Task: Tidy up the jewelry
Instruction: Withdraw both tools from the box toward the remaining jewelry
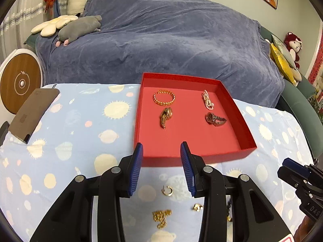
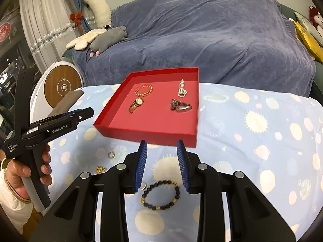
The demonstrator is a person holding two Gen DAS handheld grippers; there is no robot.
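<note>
A red tray [image 1: 247, 148] [image 2: 145, 136] on the patterned cloth holds a gold bracelet [image 1: 164, 97] [image 2: 144, 90], a pink bead piece [image 1: 208, 99] [image 2: 182, 88], a gold watch [image 1: 166, 117] [image 2: 136, 104] and a silver watch [image 1: 215, 119] [image 2: 180, 105]. My left gripper [image 1: 161, 147] is open and empty above a gold hoop earring [image 1: 168, 190] [image 2: 111, 154], a gold chain [image 1: 161, 217] [image 2: 100, 169] and a small gold piece [image 1: 197, 207]. My right gripper [image 2: 162, 143] is open and empty above a dark bead bracelet [image 2: 160, 195]. It shows in the left wrist view [image 1: 292, 166].
A brown phone-like slab [image 1: 33, 114] [image 2: 66, 102] lies at the cloth's left edge. A round wood-faced device [image 1: 19, 83] [image 2: 63, 86] stands left. A blue-covered sofa [image 1: 161, 40] [image 2: 201, 30] with plush toys is behind. A small silver stud [image 2: 143, 186] lies by the bead bracelet.
</note>
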